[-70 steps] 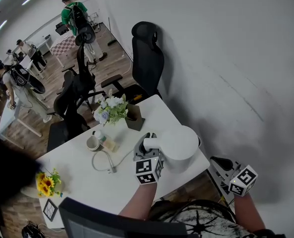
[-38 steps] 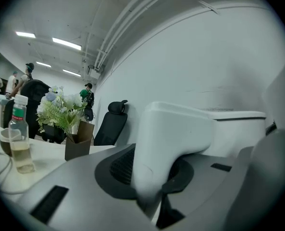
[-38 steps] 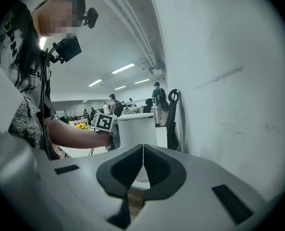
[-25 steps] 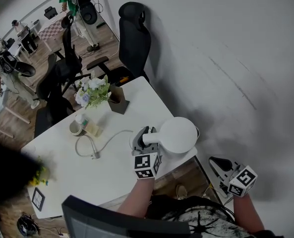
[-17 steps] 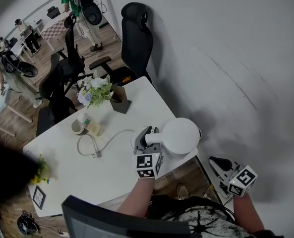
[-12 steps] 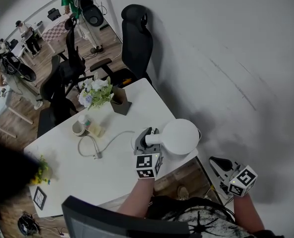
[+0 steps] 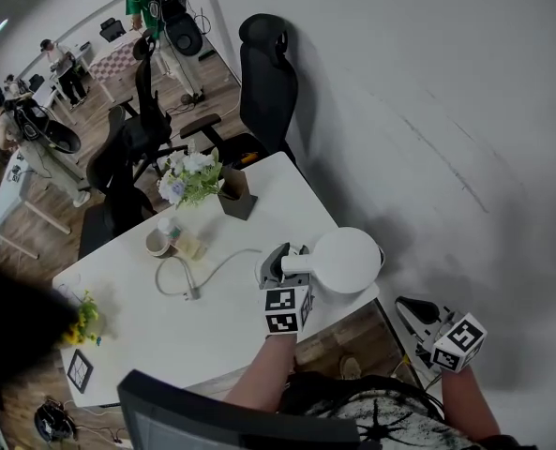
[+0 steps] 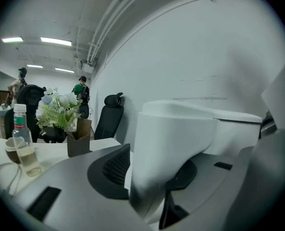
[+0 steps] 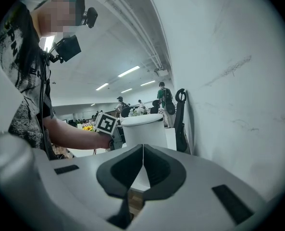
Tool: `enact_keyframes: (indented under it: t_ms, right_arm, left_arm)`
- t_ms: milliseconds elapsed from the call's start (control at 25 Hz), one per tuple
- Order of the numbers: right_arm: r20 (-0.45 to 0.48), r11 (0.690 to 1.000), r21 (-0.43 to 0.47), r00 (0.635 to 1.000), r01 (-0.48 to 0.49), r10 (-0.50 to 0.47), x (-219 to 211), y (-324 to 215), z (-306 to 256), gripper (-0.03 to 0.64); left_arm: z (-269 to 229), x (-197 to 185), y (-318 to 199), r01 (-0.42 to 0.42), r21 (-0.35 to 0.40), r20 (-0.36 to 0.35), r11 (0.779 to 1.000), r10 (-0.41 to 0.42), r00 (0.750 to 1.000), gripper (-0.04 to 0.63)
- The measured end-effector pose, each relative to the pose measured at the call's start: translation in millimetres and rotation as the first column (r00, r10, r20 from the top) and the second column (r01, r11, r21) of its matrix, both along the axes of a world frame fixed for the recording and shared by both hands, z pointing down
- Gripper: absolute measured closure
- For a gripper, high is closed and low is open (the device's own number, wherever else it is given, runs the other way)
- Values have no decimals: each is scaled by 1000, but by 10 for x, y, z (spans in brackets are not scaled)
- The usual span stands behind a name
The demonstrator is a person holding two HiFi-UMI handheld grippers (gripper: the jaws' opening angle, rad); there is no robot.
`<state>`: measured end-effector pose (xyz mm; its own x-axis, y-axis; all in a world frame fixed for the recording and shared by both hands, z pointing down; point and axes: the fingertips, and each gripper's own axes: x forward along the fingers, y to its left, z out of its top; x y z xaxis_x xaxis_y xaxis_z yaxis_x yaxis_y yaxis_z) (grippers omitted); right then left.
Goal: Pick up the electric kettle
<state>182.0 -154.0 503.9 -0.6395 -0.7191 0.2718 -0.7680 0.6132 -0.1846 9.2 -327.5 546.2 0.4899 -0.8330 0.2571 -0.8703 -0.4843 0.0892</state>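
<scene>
The white electric kettle point(image 7: 346, 260) stands at the table's near right corner with its handle point(image 7: 296, 262) pointing left. My left gripper point(image 7: 285, 263) straddles that handle. In the left gripper view the handle point(image 8: 173, 138) fills the space between the jaws. The jaws are opening, and a thin gap shows beside the left pad point(image 8: 114, 165). My right gripper point(image 7: 418, 312) hangs off the table's right side near the wall, shut and empty. In the right gripper view its jaws point(image 9: 142, 162) meet, and the kettle point(image 9: 143, 129) stands beyond them.
On the table point(image 7: 287, 190) are a vase of white flowers point(image 7: 195, 178), a brown holder point(image 7: 237, 198), a cup point(image 7: 157, 243), a small bottle point(image 7: 172, 228), a grey cable point(image 7: 198, 275) and yellow flowers point(image 7: 85, 317). A black office chair point(image 7: 268, 73) stands behind. The wall point(image 7: 446, 139) runs along the right.
The left jaws stand slightly wider round the handle than before. The kettle and both hands keep their places. The head view has drifted a little.
</scene>
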Motion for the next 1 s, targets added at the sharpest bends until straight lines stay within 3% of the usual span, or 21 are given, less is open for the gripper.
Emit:
enact_keyframes:
  t_ms: [160,520,1000]
  right_arm:
    - [4,1000,8,1000,10,-10,-18,-19,-29,595]
    - [13,999,23,999,46,-46,-76,-79,-76,595]
    - [27,986,65,988,152,-154,-321,-281,-176,594]
  left_arm:
    - [-5,-23,7,4,-13,28,1000,-4,1000,425]
    - [18,-63,171,-16,-27,65,1000,17,998,407]
    - [-55,-284,586,-24,-66,34,998,26,999,406]
